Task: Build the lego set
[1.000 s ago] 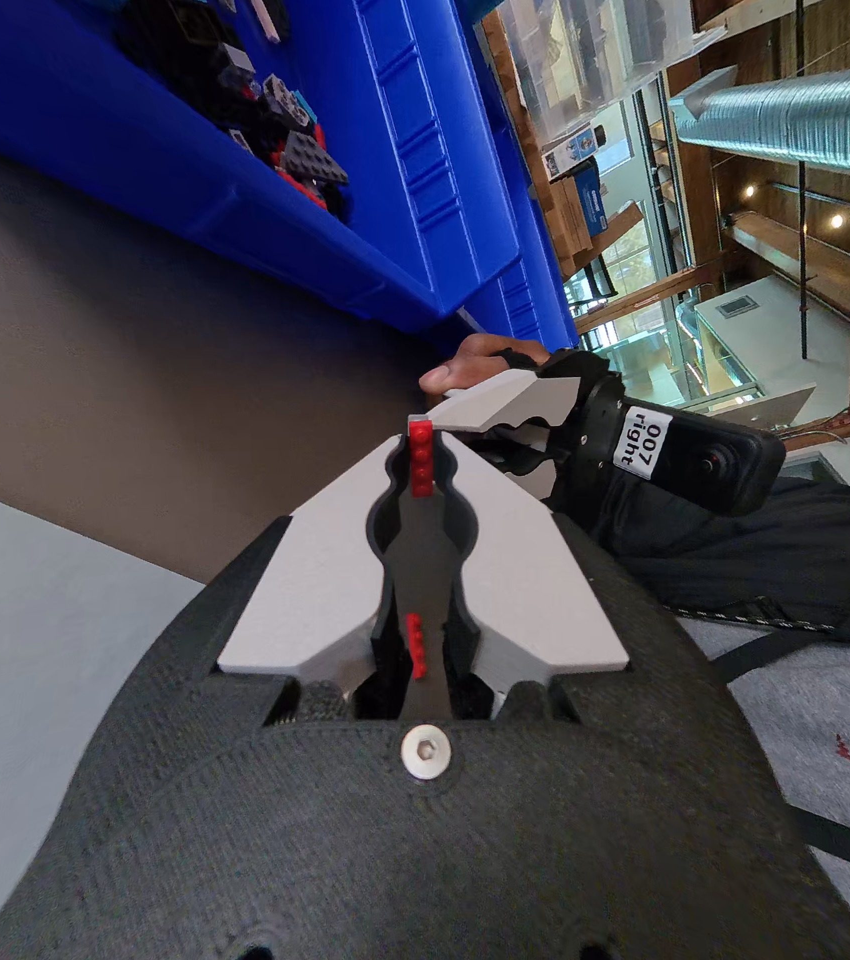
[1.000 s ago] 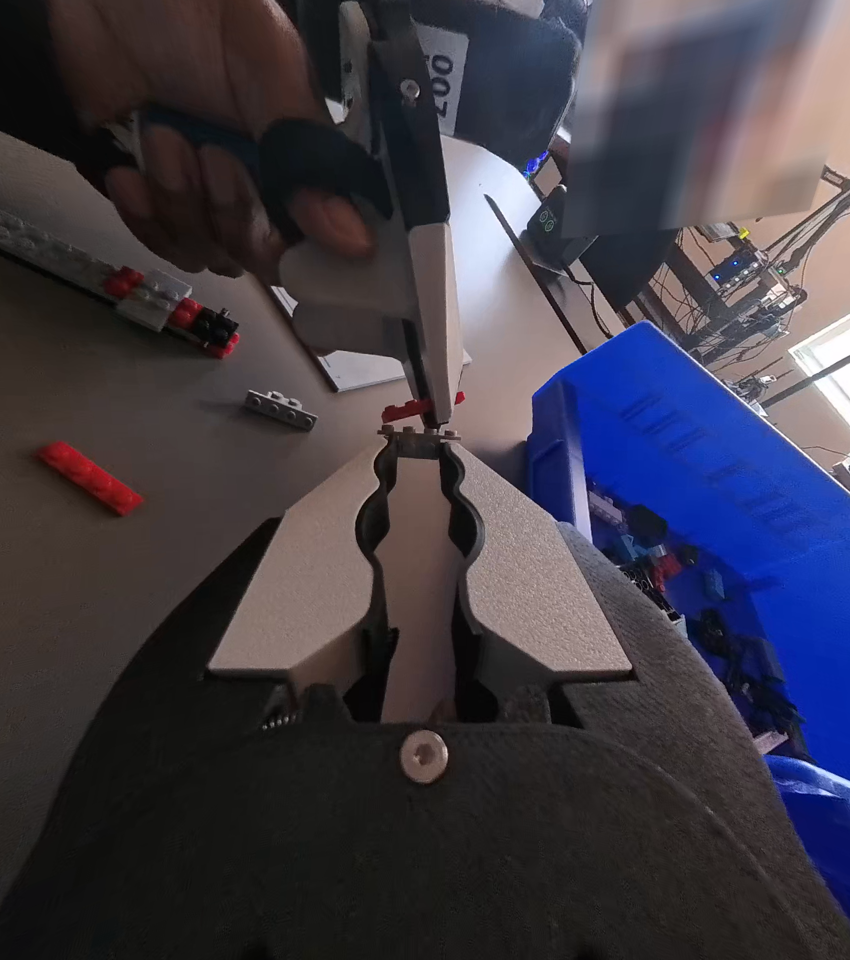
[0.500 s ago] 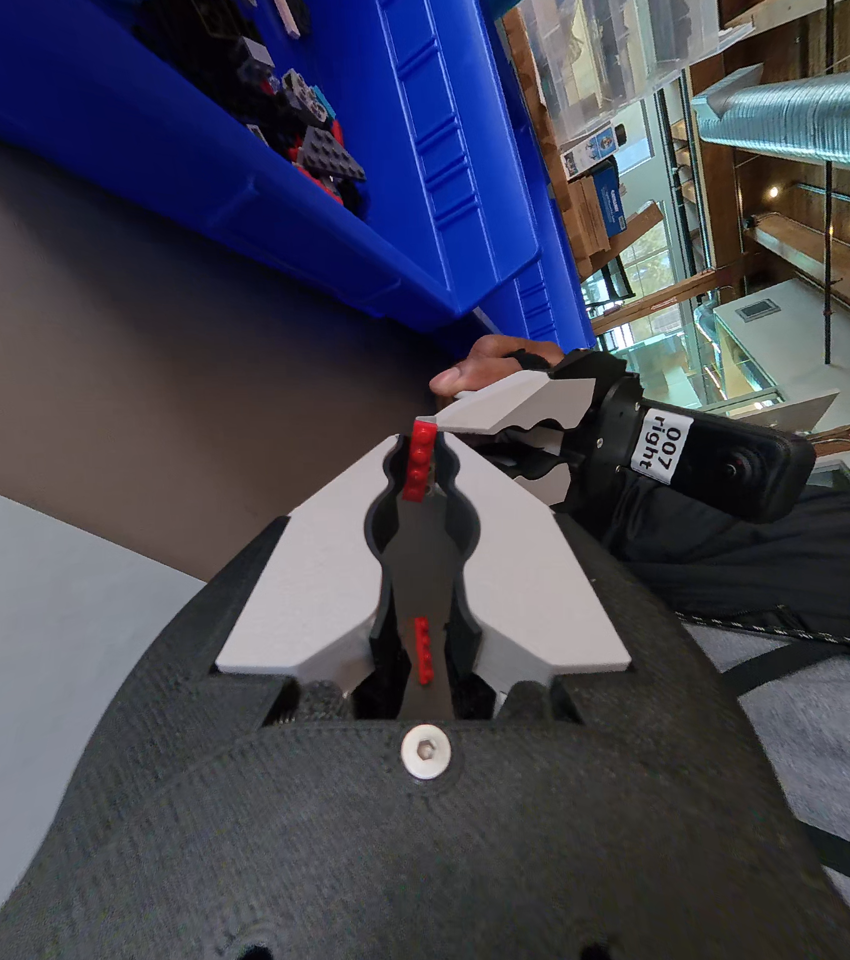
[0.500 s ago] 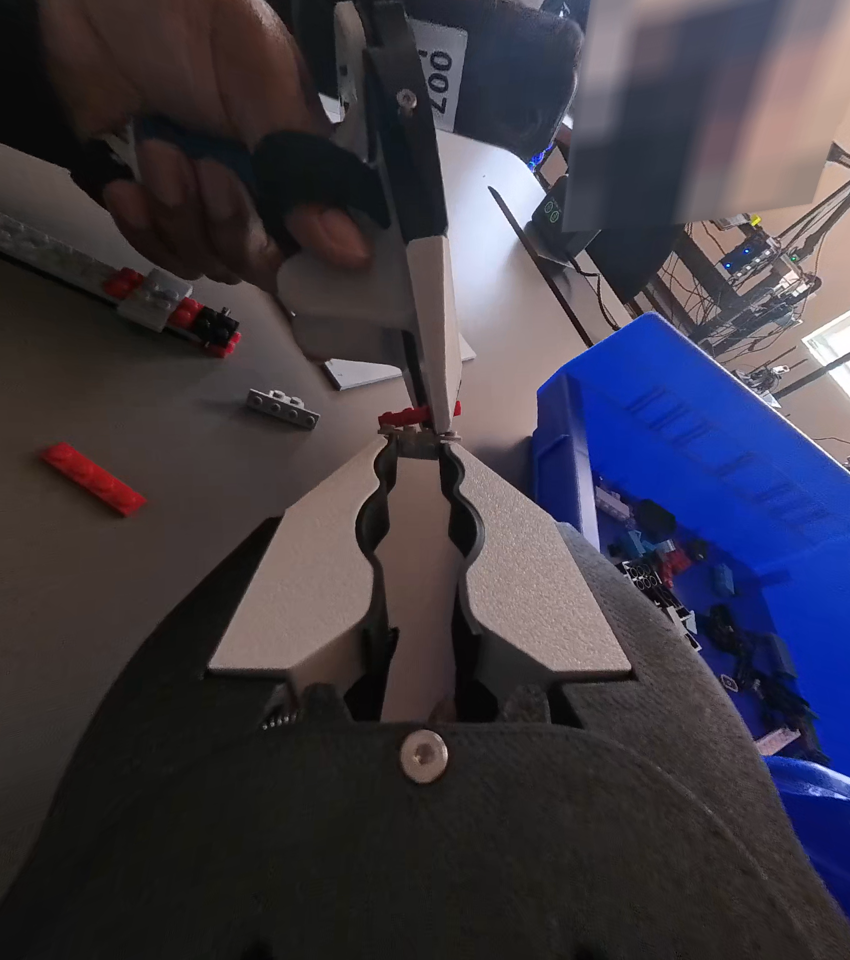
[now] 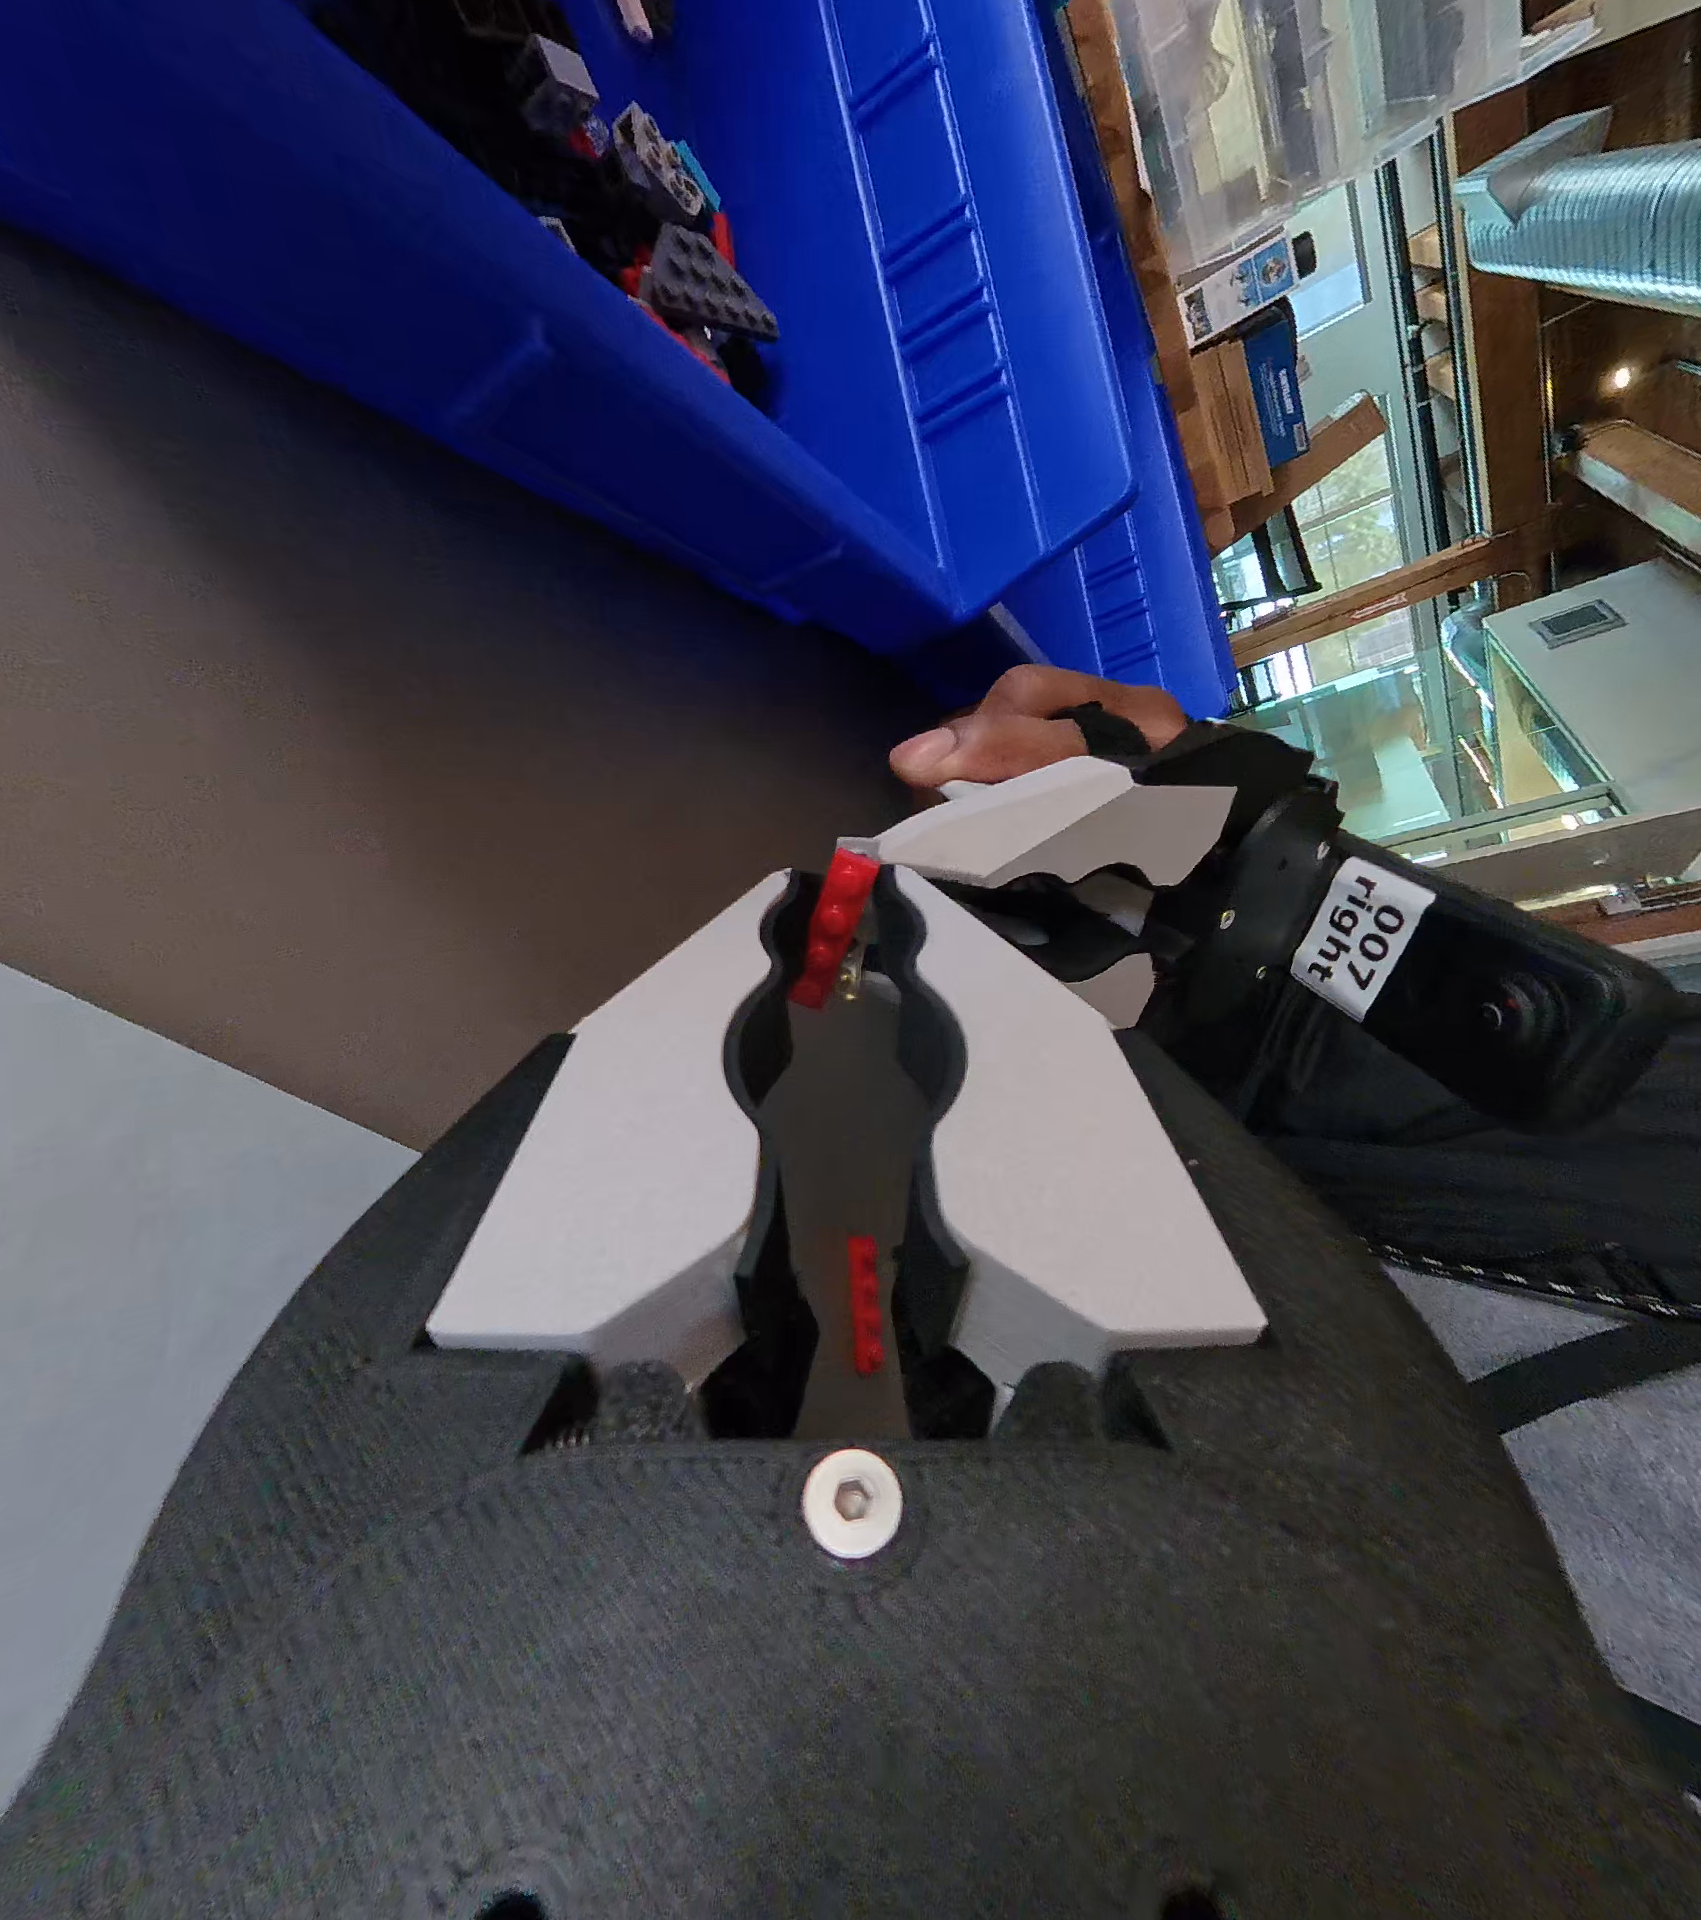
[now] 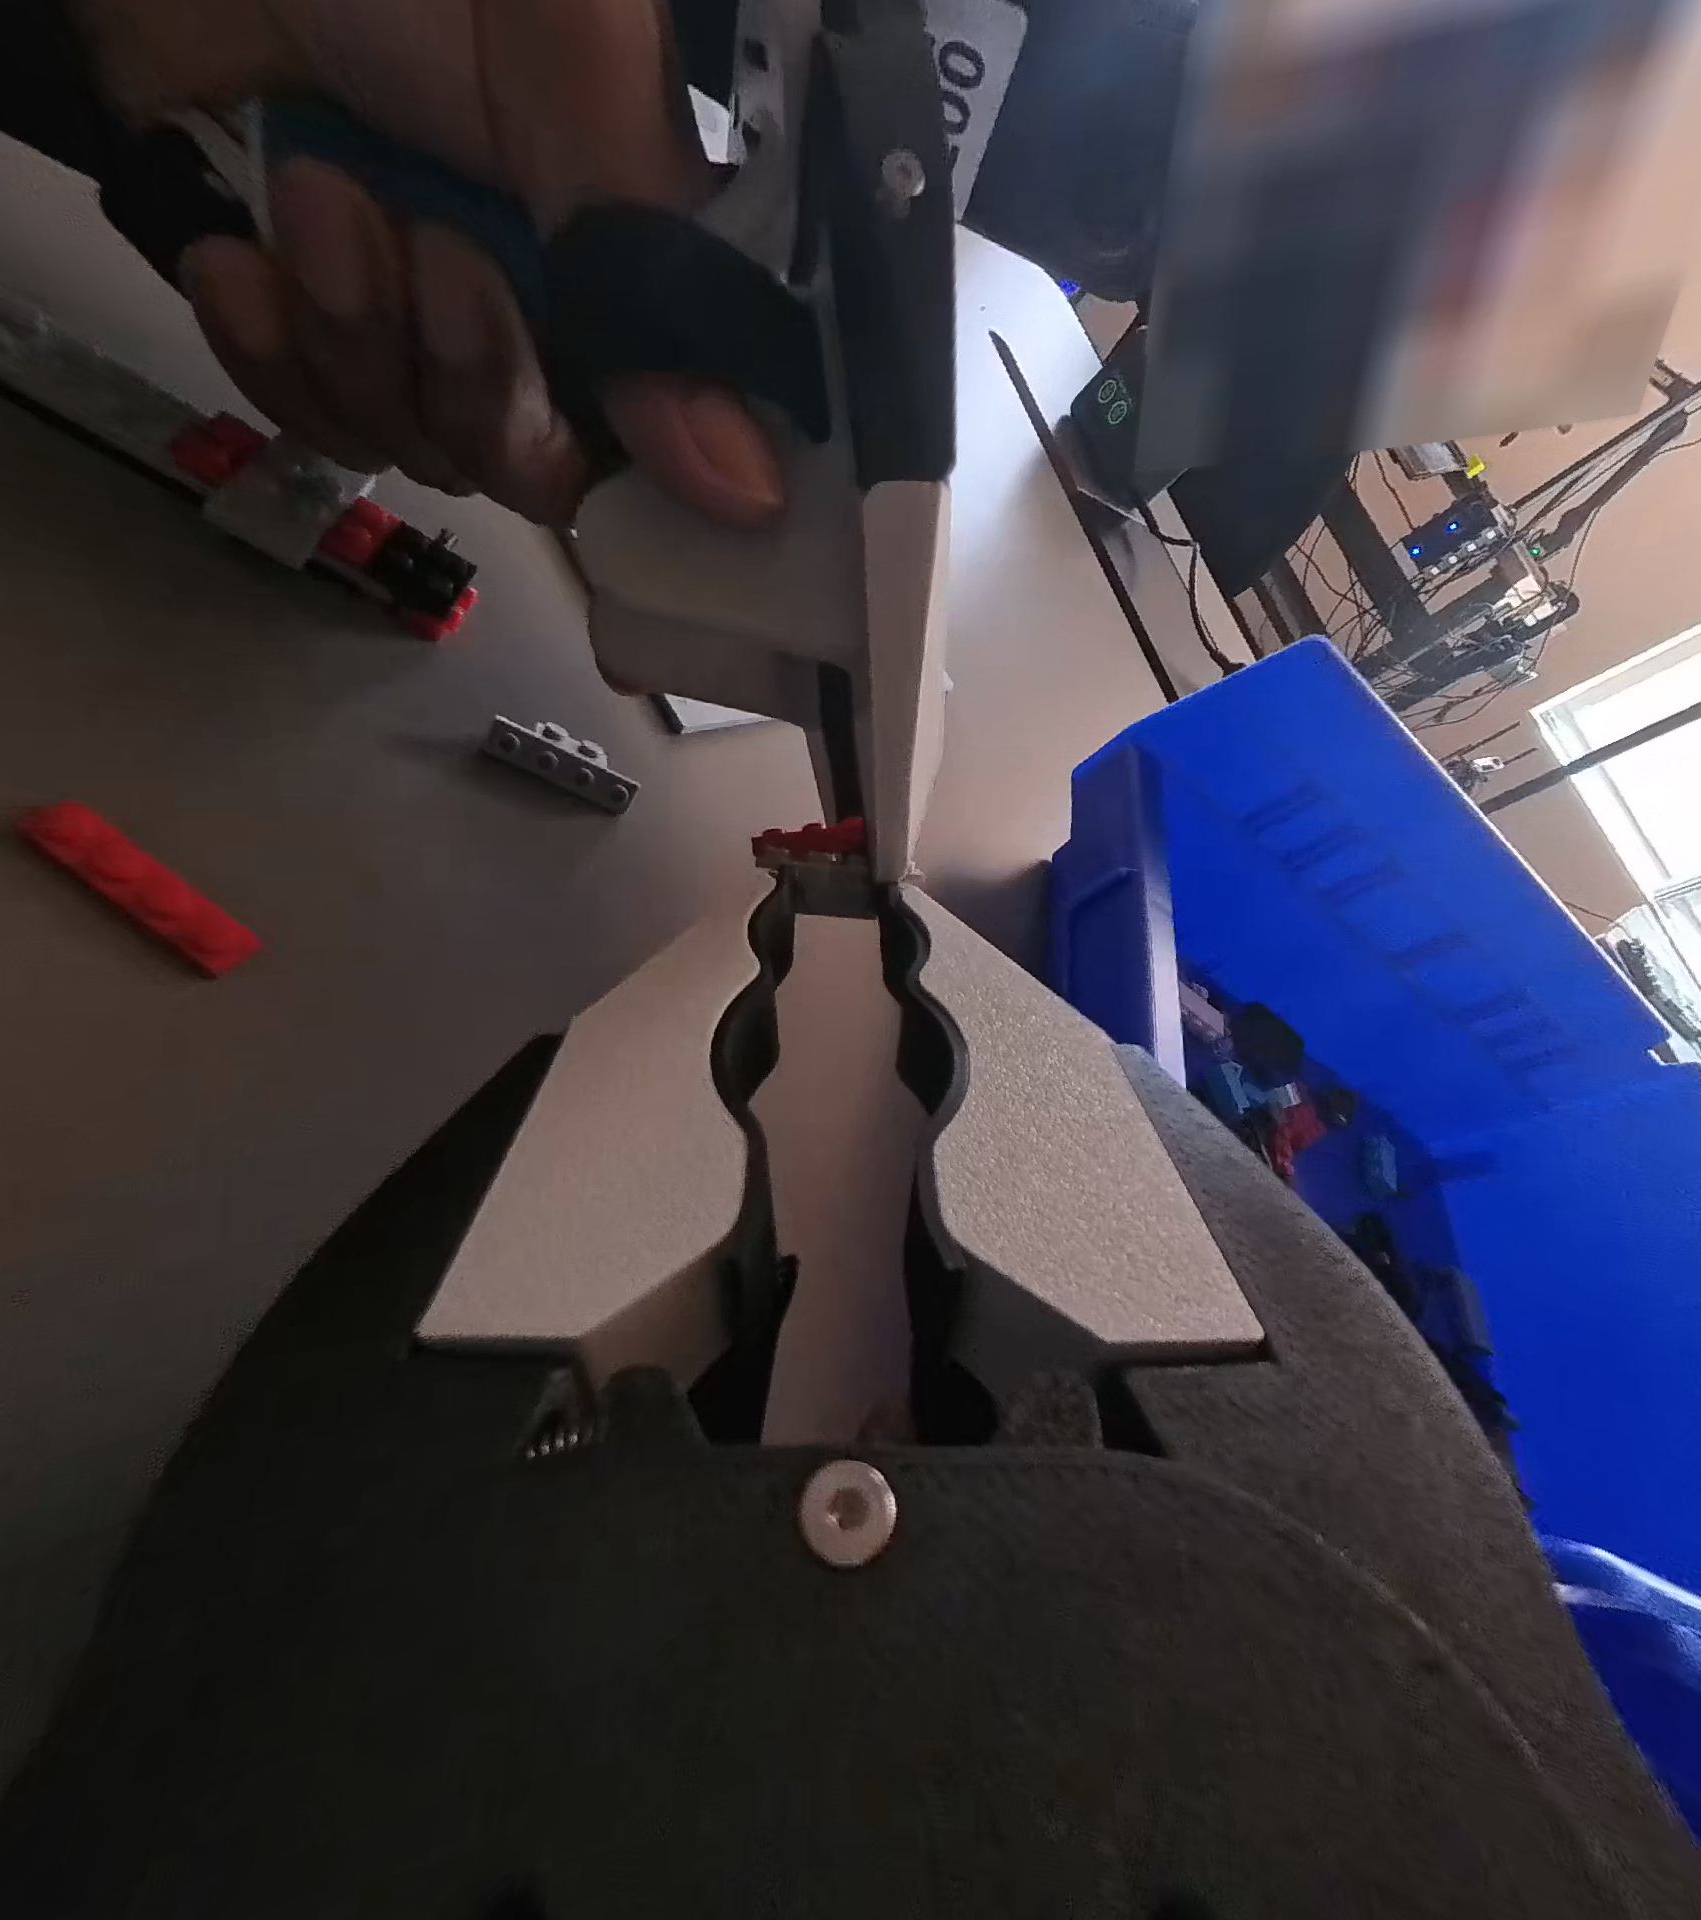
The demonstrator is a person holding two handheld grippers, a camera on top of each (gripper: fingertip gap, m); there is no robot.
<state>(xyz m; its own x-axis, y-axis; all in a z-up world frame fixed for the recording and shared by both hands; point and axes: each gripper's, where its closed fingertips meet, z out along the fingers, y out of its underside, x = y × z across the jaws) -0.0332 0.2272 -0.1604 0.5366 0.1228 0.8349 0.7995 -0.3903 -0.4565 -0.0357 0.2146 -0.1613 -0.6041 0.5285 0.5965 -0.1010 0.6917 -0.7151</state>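
Claws met tip to tip above the worktop [image 6: 202, 1143]: left claw [image 5: 841, 914] pinched a red plate [image 5: 833, 925], right claw [image 6: 830, 899] clamped a small grey piece [image 6: 830, 894] against it.

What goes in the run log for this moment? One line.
left tongs: shut on thin red studded plastic plate | right tongs: shut on small grey plastic piece | pieces: touching | blue plastic bin: beside
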